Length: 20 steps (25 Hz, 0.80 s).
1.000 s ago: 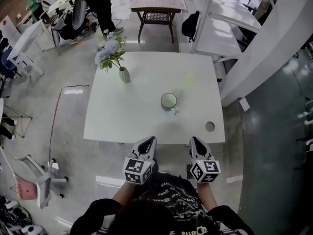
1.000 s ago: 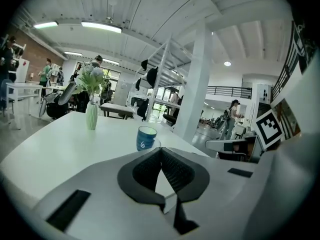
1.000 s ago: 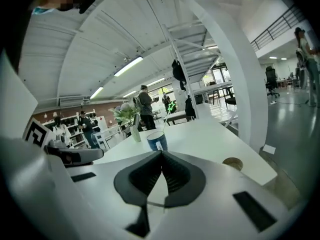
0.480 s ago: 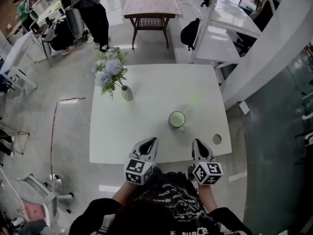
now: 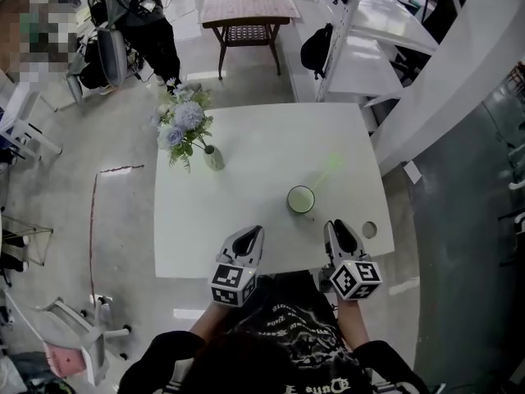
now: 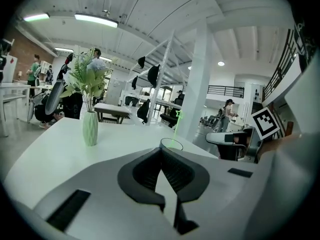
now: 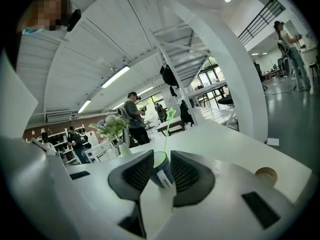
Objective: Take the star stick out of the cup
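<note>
One white worktop (image 5: 246, 171) stands on a grey floor (image 5: 123, 195), with a wooden table (image 5: 246, 6) beyond; it carries a vase (image 5: 213, 158) of flowers at the left and a cup (image 5: 301, 199) near the front, the green star stick (image 5: 324, 173) leaning out of it. The left hand-held gripper (image 5: 250, 235) hovers over the near edge, jaws together and empty; the right hand-held gripper (image 5: 335, 226), just short of the cup, has its jaws opening with nothing between them.

White table (image 5: 262, 138), flower vase (image 5: 213, 158), cup (image 5: 301, 199), small round disc (image 5: 369, 230)
</note>
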Motion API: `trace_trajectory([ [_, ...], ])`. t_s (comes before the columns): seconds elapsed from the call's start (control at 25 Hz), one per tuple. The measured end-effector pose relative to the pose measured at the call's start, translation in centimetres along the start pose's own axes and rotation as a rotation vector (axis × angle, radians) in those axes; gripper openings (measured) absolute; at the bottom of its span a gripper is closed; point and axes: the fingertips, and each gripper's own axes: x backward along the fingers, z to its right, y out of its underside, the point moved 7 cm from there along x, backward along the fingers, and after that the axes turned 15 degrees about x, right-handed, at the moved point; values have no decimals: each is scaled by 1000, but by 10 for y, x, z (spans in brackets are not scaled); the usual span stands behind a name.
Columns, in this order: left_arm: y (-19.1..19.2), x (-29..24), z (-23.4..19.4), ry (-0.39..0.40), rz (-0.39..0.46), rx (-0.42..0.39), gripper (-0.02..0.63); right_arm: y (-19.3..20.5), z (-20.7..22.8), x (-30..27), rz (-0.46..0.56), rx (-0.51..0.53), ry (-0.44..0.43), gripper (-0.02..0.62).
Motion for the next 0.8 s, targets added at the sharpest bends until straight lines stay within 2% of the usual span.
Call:
trace_trajectory([
  [0.12,0,0,-2,-19,6,19,20,-1,4,-7,-12,-18,-22,132],
  [0.24,-1,0,-5,-46,12,37,20,-5,6,-14,-9,-38,-69,196],
  [0.6,-7,2,-6,-109,57,62,20,-22,19,-49,-38,19,-149,196],
  [0.8,-1,4,-10,-145,55,85,20,-24,21,-75,-58,51,-204,196],
])
